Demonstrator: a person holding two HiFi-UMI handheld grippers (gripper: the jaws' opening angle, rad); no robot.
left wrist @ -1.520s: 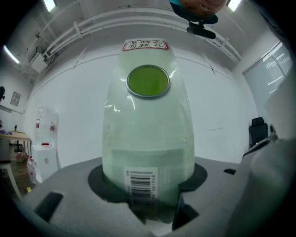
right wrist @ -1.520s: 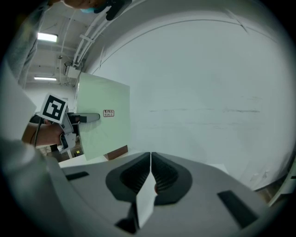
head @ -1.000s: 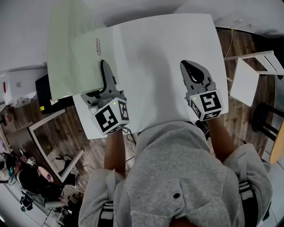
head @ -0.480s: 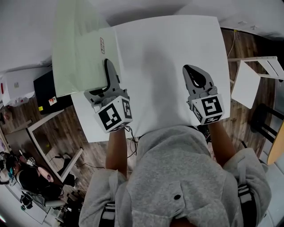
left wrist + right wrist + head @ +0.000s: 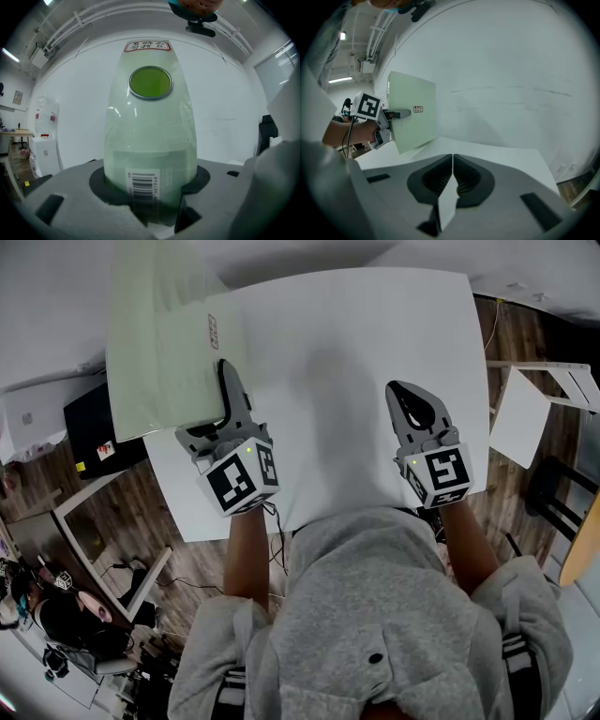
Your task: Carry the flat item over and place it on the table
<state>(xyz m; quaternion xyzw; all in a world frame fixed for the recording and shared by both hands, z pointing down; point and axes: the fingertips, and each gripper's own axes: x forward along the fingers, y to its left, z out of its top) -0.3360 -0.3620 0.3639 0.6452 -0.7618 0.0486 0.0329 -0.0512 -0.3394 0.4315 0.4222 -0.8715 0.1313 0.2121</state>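
Note:
The flat item is a pale green board in clear wrap with a small label, held over the left edge of the white table. My left gripper is shut on its near edge. In the left gripper view the board stands between the jaws, showing a green round spot and a barcode, with the left gripper closed on its lower end. My right gripper hovers over the table's right part, shut and empty. The right gripper view shows its jaws pressed together and the board to the left.
A black box and a white appliance sit left of the table. A white panel on a frame stands to the right over wooden floor. A cable hangs below the left gripper.
Both grippers have sunk a little toward the table. The green board has come down with the left gripper and stays in its grip.

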